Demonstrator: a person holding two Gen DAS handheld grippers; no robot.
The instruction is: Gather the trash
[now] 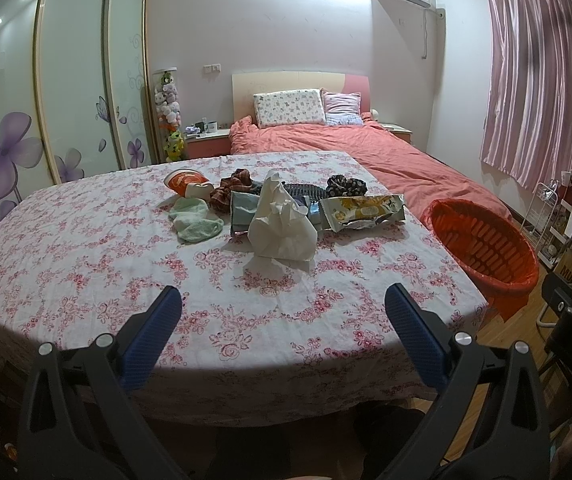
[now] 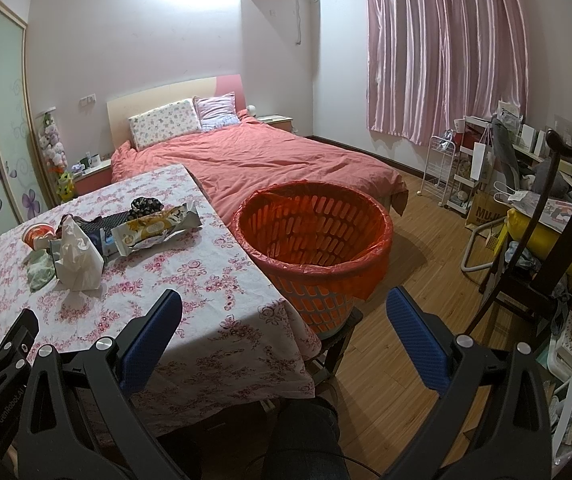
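Toward the far edge of the desk (image 1: 85,264), a heap mixes cloth and trash. From the left: an orange paper cup (image 1: 185,182), light and easily crushed, best pinched at its rim; a soft green sock (image 1: 194,220); a crumpled white tissue (image 1: 281,224), weightless and limp, taken at its upright peak; a crinkly, slippery snack wrapper (image 1: 362,210), gripped at an end. Off the right edge waits the orange bin (image 2: 314,236). The left gripper (image 1: 283,308) and right gripper (image 2: 284,312) hover level near the desk's near edge, released, empty.

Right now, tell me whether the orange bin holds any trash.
Empty as far as visible: the right wrist view looks down into the orange bin and shows only its red liner; the very bottom is hidden.
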